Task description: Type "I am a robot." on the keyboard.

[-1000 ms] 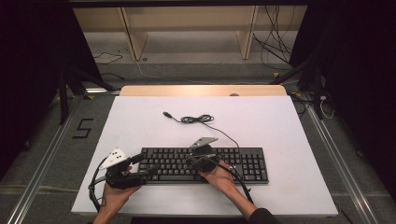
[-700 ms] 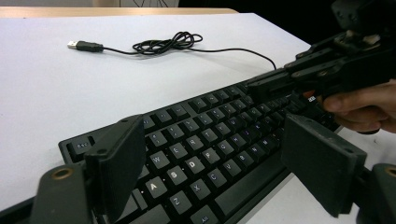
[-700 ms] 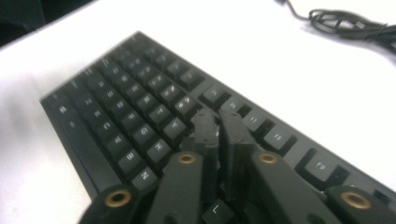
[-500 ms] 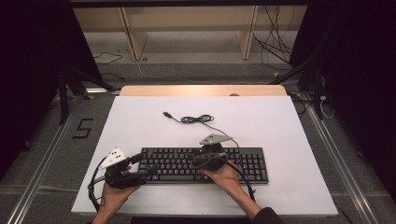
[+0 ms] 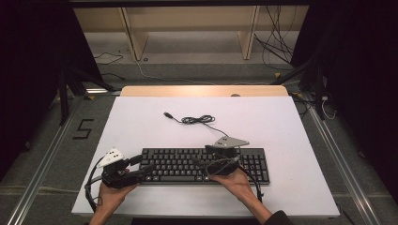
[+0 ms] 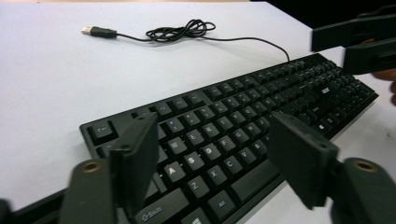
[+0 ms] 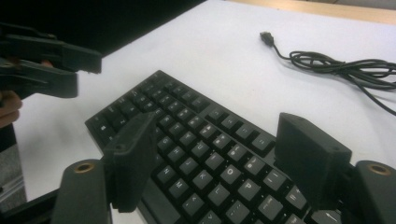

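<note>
Keyboard (image 5: 206,165): flat on the desk (image 5: 291,140), under both my grippers, so keys face the jaws. Left gripper (image 5: 149,168): over its left end, jaws just narrowing, nothing held. Right gripper (image 5: 199,161): above the middle keys, jaws just released, empty. USB cable (image 5: 197,120): coiled beyond.

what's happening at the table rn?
A person works over a black keyboard on the white table, a gripper in each hand. The left gripper hangs over the left-end keys, jaws apart and just closing a little. The right gripper, jaws just opening, sits above the middle keys. Neither holds anything. The USB cable lies loose behind.
</note>
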`<state>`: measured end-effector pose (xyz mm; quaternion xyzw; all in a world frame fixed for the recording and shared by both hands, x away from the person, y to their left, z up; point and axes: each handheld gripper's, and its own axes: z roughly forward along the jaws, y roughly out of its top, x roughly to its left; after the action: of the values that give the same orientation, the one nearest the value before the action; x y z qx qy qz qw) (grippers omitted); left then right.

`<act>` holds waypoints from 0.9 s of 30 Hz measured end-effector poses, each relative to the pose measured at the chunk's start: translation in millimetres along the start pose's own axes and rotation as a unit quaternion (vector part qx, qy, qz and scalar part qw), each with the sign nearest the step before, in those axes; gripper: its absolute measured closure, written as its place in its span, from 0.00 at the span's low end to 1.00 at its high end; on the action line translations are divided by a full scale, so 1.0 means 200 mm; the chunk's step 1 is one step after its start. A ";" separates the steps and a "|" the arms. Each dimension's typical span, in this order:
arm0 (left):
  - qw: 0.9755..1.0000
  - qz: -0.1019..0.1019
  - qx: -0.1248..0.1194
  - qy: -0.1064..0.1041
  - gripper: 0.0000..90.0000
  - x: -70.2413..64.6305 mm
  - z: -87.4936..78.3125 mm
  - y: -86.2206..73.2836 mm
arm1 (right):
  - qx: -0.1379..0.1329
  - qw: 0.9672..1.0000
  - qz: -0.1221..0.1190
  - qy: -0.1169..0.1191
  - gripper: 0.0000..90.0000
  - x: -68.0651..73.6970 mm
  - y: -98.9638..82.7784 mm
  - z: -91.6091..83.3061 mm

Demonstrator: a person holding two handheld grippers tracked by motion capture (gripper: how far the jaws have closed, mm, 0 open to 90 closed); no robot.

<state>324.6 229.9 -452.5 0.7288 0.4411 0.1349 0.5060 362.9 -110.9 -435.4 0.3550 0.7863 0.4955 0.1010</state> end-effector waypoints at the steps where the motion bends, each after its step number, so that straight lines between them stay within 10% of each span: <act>1: 1.000 -0.003 0.003 0.006 0.43 0.01 0.00 0.00 | -0.007 1.000 0.001 0.001 0.33 0.00 -0.01 -0.03; 19: 0.996 0.003 0.076 0.043 0.94 0.07 -0.01 -0.04 | -0.023 1.000 -0.003 0.007 0.28 0.02 -0.06 -0.14; 27: 0.994 0.000 0.105 0.043 0.99 0.09 0.03 -0.06 | -0.027 1.000 -0.009 0.006 0.27 0.04 -0.08 -0.17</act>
<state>332.8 241.9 -469.6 0.7713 0.4740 0.1193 0.4076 332.0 -134.3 -430.8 0.3421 0.7764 0.5177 0.1107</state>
